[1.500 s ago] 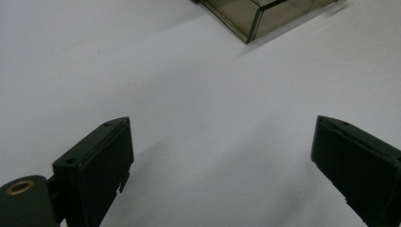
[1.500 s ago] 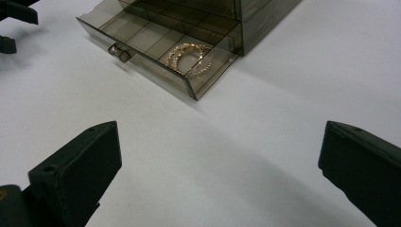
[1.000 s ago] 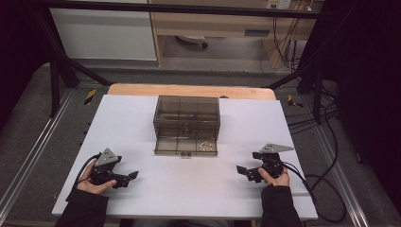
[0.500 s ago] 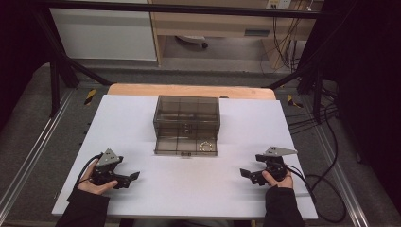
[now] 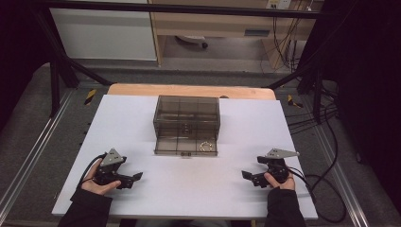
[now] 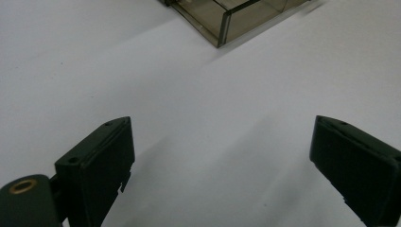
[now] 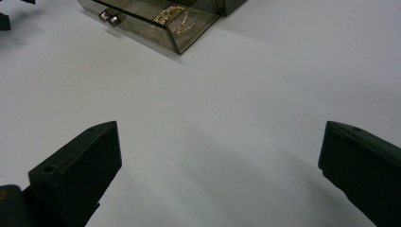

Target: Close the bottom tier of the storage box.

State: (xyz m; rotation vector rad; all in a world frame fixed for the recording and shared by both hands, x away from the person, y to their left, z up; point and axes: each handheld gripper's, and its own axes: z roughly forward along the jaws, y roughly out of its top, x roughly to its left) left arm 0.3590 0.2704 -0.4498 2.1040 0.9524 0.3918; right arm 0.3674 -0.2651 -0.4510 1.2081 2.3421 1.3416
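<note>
Right tool view: gold chain visible.

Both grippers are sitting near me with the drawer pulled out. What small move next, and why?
Probably ease the right gripper forward toward the open drawer: its jaws are wide apart and empty, and the gold chain lies in the drawer's right end, nearer to it than to the left gripper.

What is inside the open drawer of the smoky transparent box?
In the pulled-out drawer, a thin gold chain lies coiled in the compartment at its right end. The other compartments look empty. The drawer's rear part, under the box, is too dim to judge.
</note>
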